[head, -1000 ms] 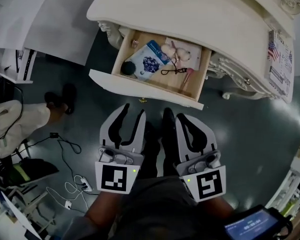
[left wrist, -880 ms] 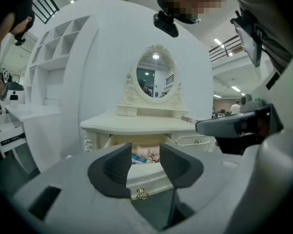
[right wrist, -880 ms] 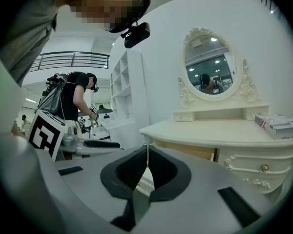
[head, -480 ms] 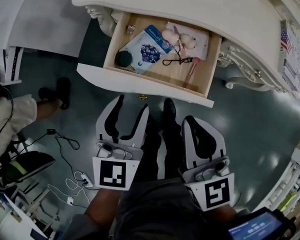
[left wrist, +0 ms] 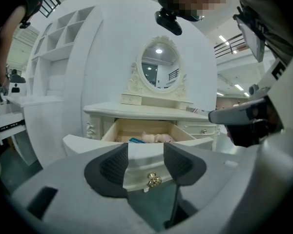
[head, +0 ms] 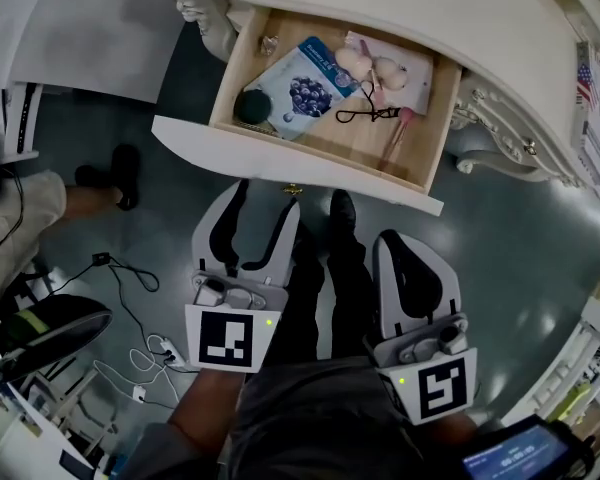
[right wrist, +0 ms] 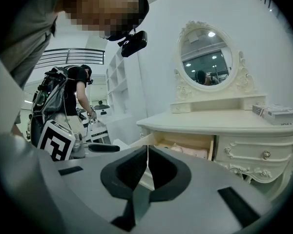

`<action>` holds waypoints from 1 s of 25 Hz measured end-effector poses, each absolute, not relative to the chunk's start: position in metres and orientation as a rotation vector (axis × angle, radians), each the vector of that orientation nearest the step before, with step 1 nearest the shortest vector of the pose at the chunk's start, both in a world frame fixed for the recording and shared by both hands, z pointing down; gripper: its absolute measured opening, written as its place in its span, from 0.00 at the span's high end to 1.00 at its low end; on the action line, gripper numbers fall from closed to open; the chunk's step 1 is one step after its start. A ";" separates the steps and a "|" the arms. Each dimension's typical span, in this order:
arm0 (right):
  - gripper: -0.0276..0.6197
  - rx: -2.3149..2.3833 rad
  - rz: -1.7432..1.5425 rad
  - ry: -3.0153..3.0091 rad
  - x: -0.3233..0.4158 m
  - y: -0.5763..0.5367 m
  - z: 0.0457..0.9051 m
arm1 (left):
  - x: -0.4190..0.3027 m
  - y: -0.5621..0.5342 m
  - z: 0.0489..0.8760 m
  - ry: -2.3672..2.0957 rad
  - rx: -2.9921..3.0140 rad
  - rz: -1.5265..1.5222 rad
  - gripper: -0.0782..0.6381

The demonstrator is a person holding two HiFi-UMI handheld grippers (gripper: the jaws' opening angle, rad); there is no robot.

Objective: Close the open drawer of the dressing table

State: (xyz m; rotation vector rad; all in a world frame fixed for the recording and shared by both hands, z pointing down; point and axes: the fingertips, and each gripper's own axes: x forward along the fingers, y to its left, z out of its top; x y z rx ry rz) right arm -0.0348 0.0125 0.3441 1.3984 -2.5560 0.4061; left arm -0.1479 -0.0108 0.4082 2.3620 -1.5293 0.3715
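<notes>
1. I am working over a glossy, dark grey-green floor. Loose cables trail across it on the left, and white cubby shelving stands against a white wall.
2. The dressing table is cream with carved scrollwork. It has a smooth curved tabletop and an oval mirror in an ornate frame.
3. Its drawer stands pulled well out. The inside is bare pale wood, and the cream front carries a small brass knob.
4. Inside lie a blue packet picturing blueberries, a dark round pad, pale pink puffs and a black eyelash curler.
5. A box at the tabletop's right end shows a stars-and-stripes print. Its lettering, and the packet's, is too small for me to read.
6. The left tongs have just been opening. The jaws are wide apart with nothing between them, and they sit near the drawer front with the knob framed in the gap.
7. The right tongs are closed tip to tip and empty, further back from the drawer.
</notes>
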 end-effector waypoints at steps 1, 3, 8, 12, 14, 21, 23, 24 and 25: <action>0.93 1.394 0.406 -2.551 -0.035 0.014 0.346 | -0.148 -0.011 0.410 -1.530 2.358 0.371 0.57; 0.93 1.392 0.403 -2.550 -0.035 0.015 0.348 | -0.148 -0.011 0.413 -1.527 2.354 0.370 0.57; 0.93 1.402 0.422 -2.540 -0.036 0.014 0.352 | -0.146 -0.016 0.415 -1.519 2.362 0.352 0.57; 0.93 1.409 0.415 -2.525 -0.036 0.010 0.352 | -0.145 -0.023 0.415 -1.507 2.370 0.357 0.57; 0.93 1.415 0.410 -2.525 -0.037 0.009 0.352 | -0.146 -0.026 0.415 -1.507 2.373 0.354 0.57; 0.93 1.430 0.415 -2.533 -0.039 0.004 0.350 | -0.142 -0.019 0.418 -1.480 2.358 0.348 0.57; 0.93 1.423 0.414 -2.525 -0.039 0.003 0.353 | -0.142 -0.017 0.421 -1.477 2.352 0.349 0.57; 0.93 1.420 0.416 -2.521 -0.039 0.002 0.354 | -0.143 -0.017 0.420 -1.478 2.352 0.347 0.57; 0.93 1.418 0.419 -2.517 -0.039 0.002 0.355 | -0.143 -0.016 0.420 -1.478 2.352 0.345 0.57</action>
